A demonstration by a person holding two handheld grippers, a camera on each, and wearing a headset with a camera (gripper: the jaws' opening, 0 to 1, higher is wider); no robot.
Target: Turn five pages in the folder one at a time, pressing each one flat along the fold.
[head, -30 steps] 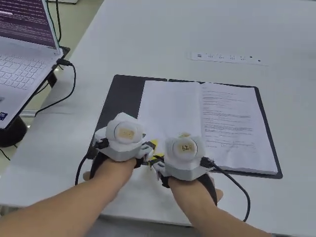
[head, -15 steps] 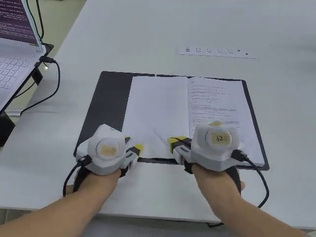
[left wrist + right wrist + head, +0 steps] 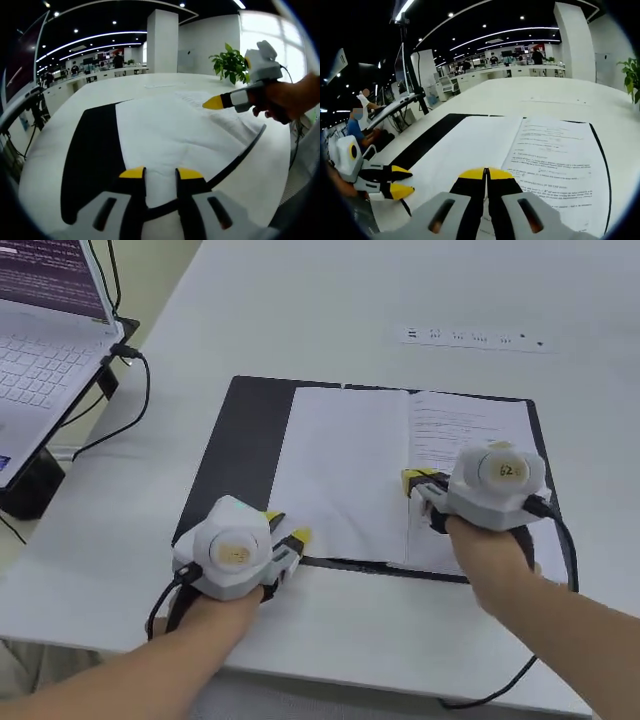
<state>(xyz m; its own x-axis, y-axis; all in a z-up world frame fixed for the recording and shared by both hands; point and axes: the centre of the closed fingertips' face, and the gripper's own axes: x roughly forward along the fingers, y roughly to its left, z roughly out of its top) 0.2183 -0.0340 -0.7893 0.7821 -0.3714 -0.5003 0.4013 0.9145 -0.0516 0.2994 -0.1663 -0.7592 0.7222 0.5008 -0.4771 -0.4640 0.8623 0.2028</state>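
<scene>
Folder (image 3: pixel 245 440) lies open flat on the white table (image 3: pixel 300 300) — blank leaf (image 3: pixel 345 470) left of the fold, printed page (image 3: pixel 465 430) right. Left gripper (image 3: pixel 161 173) at the folder's near edge: jaws a little apart, empty. Right gripper (image 3: pixel 486 174) by the fold, low on the printed page: tips pressed together, nothing between. Head view adds a laptop (image 3: pixel 40 350) and power strip (image 3: pixel 475 338); left gripper view adds a potted plant (image 3: pixel 230 65).

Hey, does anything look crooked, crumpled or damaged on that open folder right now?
Only a small thing: the blank left page shows faint ripples near its lower edge, just ahead of the left gripper, so it isn't quite flat. The folder lies open; nothing torn or spilled.
</scene>
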